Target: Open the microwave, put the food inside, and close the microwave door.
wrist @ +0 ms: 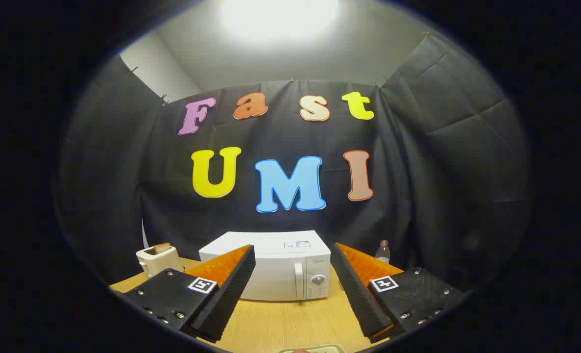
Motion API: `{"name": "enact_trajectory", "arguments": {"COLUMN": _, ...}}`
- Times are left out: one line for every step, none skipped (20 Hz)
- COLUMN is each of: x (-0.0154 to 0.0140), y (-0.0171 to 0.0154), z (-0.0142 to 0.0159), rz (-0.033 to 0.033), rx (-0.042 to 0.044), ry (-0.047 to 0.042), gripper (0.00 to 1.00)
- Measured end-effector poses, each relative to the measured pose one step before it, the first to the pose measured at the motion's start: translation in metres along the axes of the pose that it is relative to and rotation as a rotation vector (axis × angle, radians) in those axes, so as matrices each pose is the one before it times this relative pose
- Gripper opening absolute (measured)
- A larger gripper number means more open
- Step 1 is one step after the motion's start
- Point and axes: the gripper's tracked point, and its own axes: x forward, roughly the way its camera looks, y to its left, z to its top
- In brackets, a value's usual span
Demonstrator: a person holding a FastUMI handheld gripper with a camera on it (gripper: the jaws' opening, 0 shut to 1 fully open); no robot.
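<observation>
black cloth wall (442,162) | wooden table (290,323) | bright ceiling light (278,17)

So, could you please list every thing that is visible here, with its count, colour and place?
microwave: one, white, door closed, on the table beyond the fingers
toaster: one, cream, with a slice in its slot, left of the microwave
bottle: one, clear, right of the microwave, behind the right finger
table: one, light wood, under everything
tray: one, pale rim only, on the table nearest the camera
gripper: one, fingers open, holding nothing, aimed at the microwave
</observation>
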Motion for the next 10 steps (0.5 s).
{"name": "enact_trajectory", "arguments": {"x": -0.00074, "y": -0.001, "z": 0.00259, "rz": -0.00038, "rx": 0.0005, "ry": -0.00479, "gripper": 0.98}}
{"name": "enact_trajectory", "arguments": {"x": -0.00055, "y": -0.00037, "z": 0.00046, "rz": 0.0004, "rx": 0.00139, "ry": -0.00367, "gripper": 0.98}}
{"name": "enact_trajectory", "arguments": {"x": -0.00047, "y": -0.00039, "z": 0.00074, "rz": 0.00033, "rx": 0.00035, "ry": -0.00149, "gripper": 0.98}}
{"name": "enact_trajectory", "arguments": {"x": -0.00039, "y": -0.00118, "z": -0.00003, "rz": -0.00017, "rx": -0.0017, "ry": 0.00005, "gripper": 0.98}}
{"name": "enact_trajectory", "arguments": {"x": -0.0007, "y": -0.00131, "z": 0.00021, "rz": -0.00002, "rx": -0.00168, "ry": 0.00093, "gripper": 0.98}}
{"name": "enact_trajectory", "arguments": {"x": -0.00054, "y": -0.00064, "z": -0.00077, "rz": 0.00061, "rx": -0.00079, "ry": 0.00037, "gripper": 0.98}}
{"name": "enact_trajectory", "arguments": {"x": -0.0009, "y": -0.00077, "z": 0.00019, "rz": 0.00047, "rx": 0.00007, "ry": -0.00081, "gripper": 0.98}}
{"name": "enact_trajectory", "arguments": {"x": -0.00058, "y": -0.00039, "z": -0.00127, "rz": 0.00041, "rx": 0.00065, "ry": 0.00139, "gripper": 0.98}}
{"name": "enact_trajectory", "arguments": {"x": -0.00066, "y": -0.00008, "z": -0.00041, "rz": 0.00167, "rx": 0.00172, "ry": 0.00163, "gripper": 0.98}}
{"name": "enact_trajectory", "arguments": {"x": -0.00094, "y": -0.00057, "z": -0.00082, "rz": 0.00227, "rx": 0.00132, "ry": 0.00121, "gripper": 0.98}}
